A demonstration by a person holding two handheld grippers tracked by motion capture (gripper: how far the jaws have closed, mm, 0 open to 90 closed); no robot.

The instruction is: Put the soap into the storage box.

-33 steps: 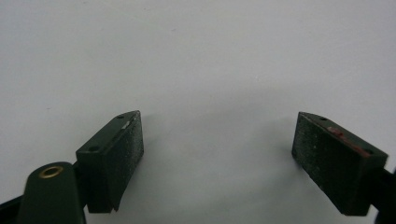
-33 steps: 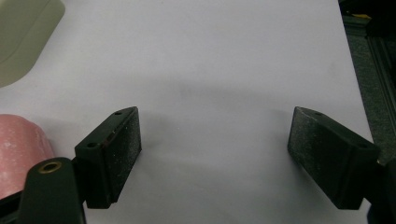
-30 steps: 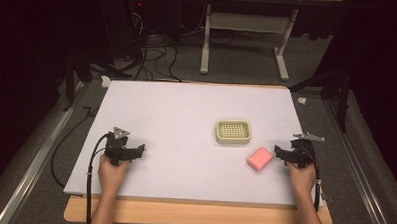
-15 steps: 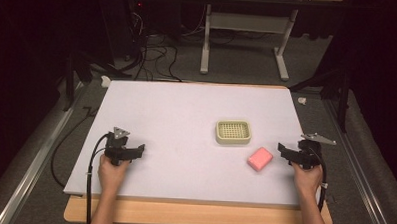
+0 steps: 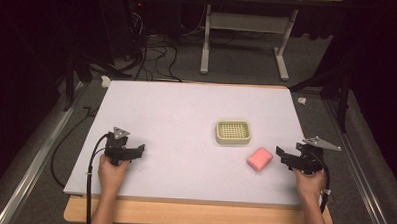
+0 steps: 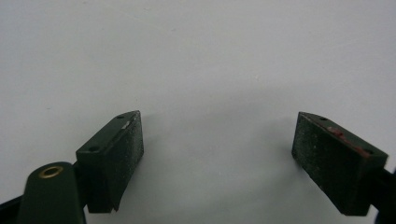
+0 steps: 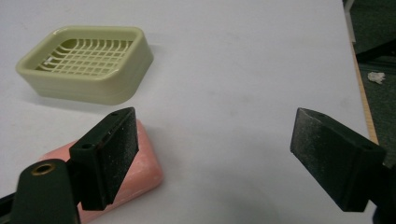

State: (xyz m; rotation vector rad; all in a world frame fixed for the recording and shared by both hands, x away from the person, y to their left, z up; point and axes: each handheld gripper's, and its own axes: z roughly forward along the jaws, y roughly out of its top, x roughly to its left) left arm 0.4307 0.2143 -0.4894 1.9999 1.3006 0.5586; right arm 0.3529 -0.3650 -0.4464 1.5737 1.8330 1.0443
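With your right gripper [image 5: 285, 157] fingers spread and the pink soap [image 5: 260, 158] just beside them, untouched outside the soap dish [image 5: 233, 132], all work remains; your left gripper [image 5: 135, 151] fingers are spread too.

Dim room, grey floor [image 5: 248, 63], white table [image 5: 176, 111].

the soap bar [image 7: 140, 172] was plain pink, with no pattern. the soap dish [image 7: 86, 63] was pale yellow-green, its floor a grid of slats. both grippers, left [image 6: 217, 151] and right [image 7: 212, 156], had 2 black jaws. the table top [image 5: 186, 111] was pale lilac-white with a light wooden edge.
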